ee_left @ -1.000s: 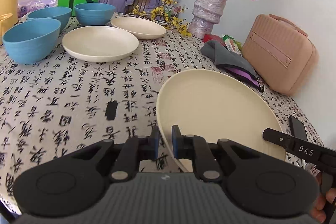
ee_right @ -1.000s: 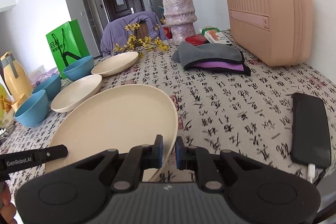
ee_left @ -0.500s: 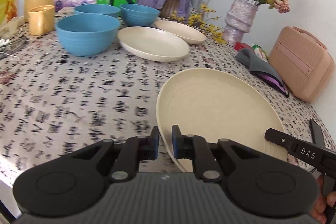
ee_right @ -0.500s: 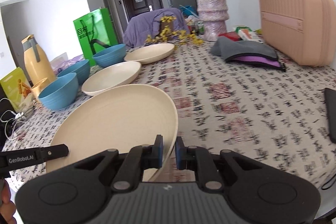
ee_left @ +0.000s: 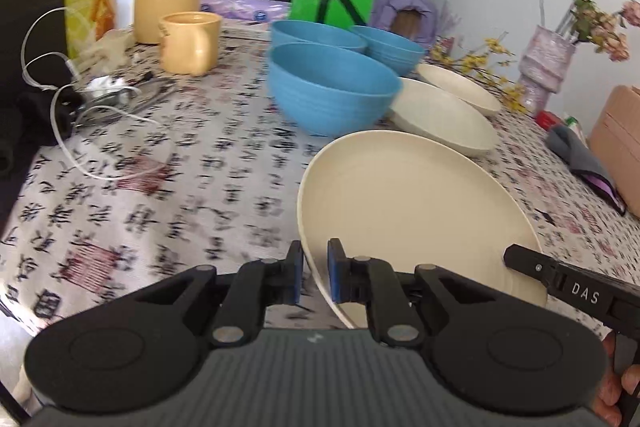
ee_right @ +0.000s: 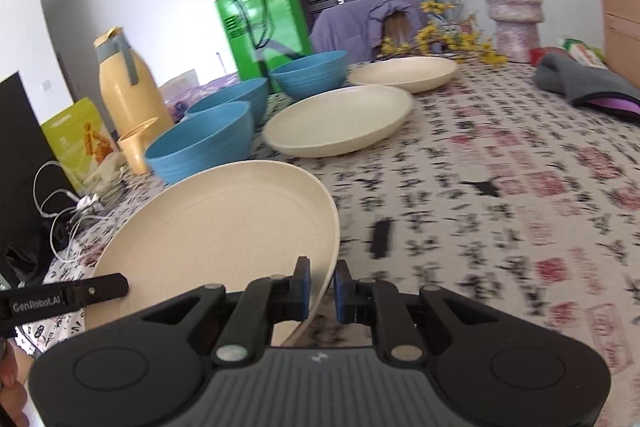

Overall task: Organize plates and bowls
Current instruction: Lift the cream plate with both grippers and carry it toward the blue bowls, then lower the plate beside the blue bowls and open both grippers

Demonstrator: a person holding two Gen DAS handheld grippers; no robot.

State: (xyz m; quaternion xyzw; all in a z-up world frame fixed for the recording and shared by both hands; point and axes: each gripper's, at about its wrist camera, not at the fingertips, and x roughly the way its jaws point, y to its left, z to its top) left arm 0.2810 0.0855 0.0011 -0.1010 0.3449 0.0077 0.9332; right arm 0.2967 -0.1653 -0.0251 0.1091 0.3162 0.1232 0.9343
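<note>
A big table [ee_left: 168,179] with a cloth of black writing holds three blue bowls [ee_left: 332,87] and two cream plates [ee_right: 340,119]. Above it, the left gripper [ee_left: 314,277] and right gripper [ee_right: 322,291] each pinch a rim of one cream plate [ee_left: 412,211].

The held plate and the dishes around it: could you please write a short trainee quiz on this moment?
1. True or false: both grippers clamp the same cream plate.
2. How many blue bowls stand on the tablecloth?
A. two B. three C. four
3. Fill in: the left gripper and the right gripper each pinch the plate by its ____.

Key:
1. True; each camera shows the other gripper's finger at the plate's opposite edge.
2. B.
3. Rim.
</note>
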